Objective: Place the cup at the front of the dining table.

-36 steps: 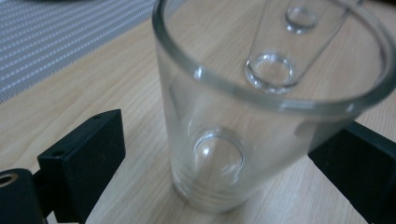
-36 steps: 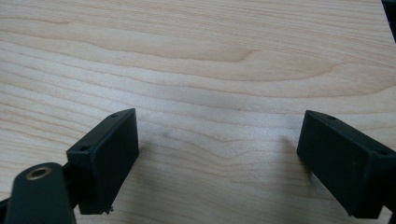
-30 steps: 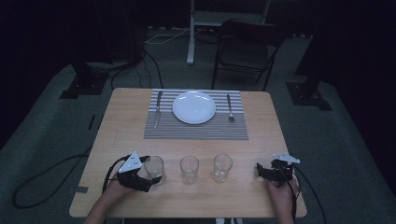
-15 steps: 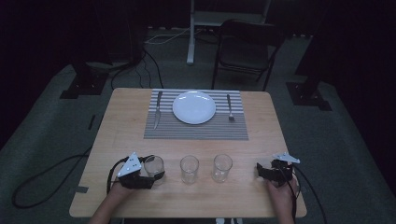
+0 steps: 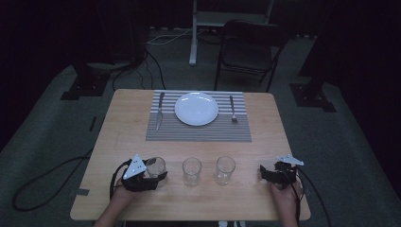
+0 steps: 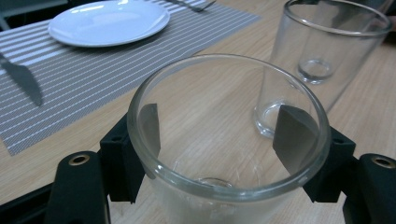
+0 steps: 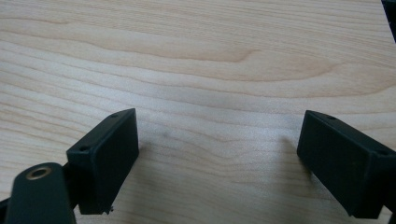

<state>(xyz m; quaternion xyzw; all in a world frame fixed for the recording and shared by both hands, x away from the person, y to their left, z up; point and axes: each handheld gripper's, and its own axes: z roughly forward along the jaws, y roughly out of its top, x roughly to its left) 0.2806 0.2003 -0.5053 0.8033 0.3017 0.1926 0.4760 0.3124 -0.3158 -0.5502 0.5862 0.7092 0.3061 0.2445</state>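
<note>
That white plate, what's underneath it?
The plate sits on a striped placemat, between a knife and a fork. The mat's middle is covered by the plate, so anything there is hidden.

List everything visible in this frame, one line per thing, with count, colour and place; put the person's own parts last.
Table: one, light wood, centre.
Placemat: one, grey striped, far half of the table.
Plate: one, white, on the placemat.
Knife: one, silver, left of the plate.
Fork: one, silver, right of the plate.
Glasses: three, clear, in a row near the front edge; left glass, middle glass, right glass.
Chair: one, dark, beyond the table.
Left gripper: black, jaws either side of the left glass.
Right gripper: black, open, over bare table.
</note>
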